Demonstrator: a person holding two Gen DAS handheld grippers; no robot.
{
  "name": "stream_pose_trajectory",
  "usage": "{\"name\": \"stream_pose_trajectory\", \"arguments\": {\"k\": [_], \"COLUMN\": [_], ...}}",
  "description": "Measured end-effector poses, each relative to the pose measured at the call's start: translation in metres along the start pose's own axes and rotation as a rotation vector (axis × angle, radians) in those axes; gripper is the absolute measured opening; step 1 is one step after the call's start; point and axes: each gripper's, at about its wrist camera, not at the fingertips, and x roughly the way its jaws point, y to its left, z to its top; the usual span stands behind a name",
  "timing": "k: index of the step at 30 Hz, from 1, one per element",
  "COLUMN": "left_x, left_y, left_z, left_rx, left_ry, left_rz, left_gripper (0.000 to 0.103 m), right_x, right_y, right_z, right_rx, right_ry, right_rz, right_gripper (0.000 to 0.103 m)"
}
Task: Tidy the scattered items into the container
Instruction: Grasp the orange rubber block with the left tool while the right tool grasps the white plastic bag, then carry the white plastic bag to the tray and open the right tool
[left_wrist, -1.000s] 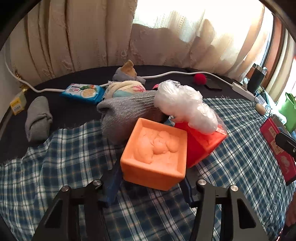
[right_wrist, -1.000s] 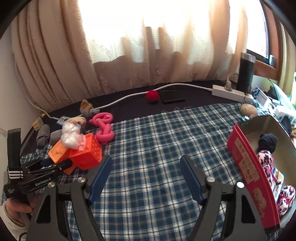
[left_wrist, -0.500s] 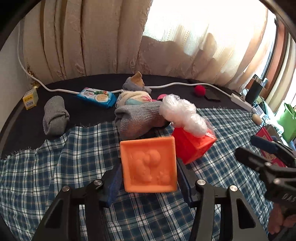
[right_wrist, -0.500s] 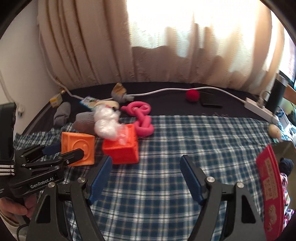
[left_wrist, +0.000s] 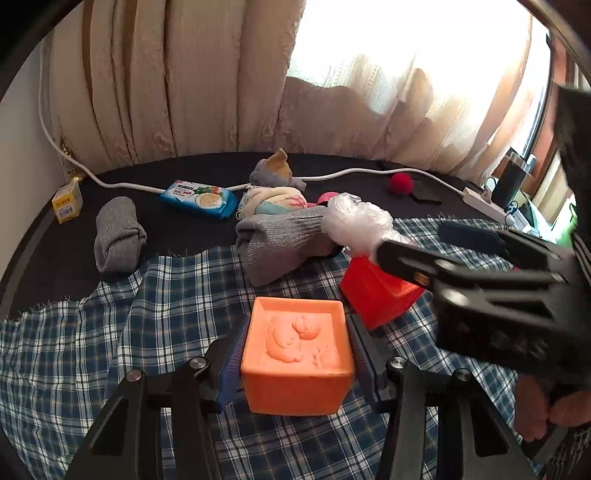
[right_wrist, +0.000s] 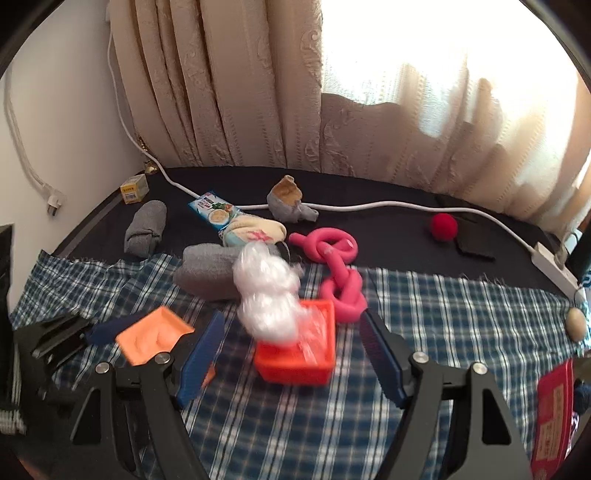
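Cream curtains back a desk (left_wrist: 55, 369) under checked cloth. From our left wrist view, the left gripper (left_wrist: 295, 354) has its fingers clenched on an orange block (left_wrist: 297, 354), lifted just above the cloth; a red block (left_wrist: 376, 291) topped with crumpled plastic (left_wrist: 354, 221) sits just behind. From our right wrist view, the right gripper (right_wrist: 291, 339) hangs with fingers spread around the red block, not gripping. Socks (right_wrist: 144, 229), a pink toy (right_wrist: 336, 266) and a red ball (right_wrist: 443, 227) lie loose; the red container (right_wrist: 552, 402) shows at the edge, so we judge most tidying remains.
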Motion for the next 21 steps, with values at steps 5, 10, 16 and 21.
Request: {"name": "stream_pose_trajectory", "arguments": {"k": [5,10,16,21], "left_x": [0.004,0.012,0.016,0.021], "left_y": [-0.003,-0.001,-0.004,-0.004], "left_z": [-0.002,-0.004,-0.006,-0.009], "left_rx": [0.017,0.009,0.024,0.027], "left_ry": [0.022,0.054,0.064,0.067], "left_rz": [0.007,0.015,0.028,0.033], "left_gripper": [0.055,0.056,0.056,0.056], "right_x": [0.02,0.032,0.018,-0.004], "right_y": [0.0,-0.009,-0.026,-0.032], "right_z": [0.006,0.007,0.006,-0.001], "right_rx": [0.011,0.056,0.134,0.162], "right_ry": [0.033,0.056,0.021,-0.026], "right_rz": [0.021,0.036,0.056,0.042], "right_gripper": [0.079,0.054,0.04,0.04]}}
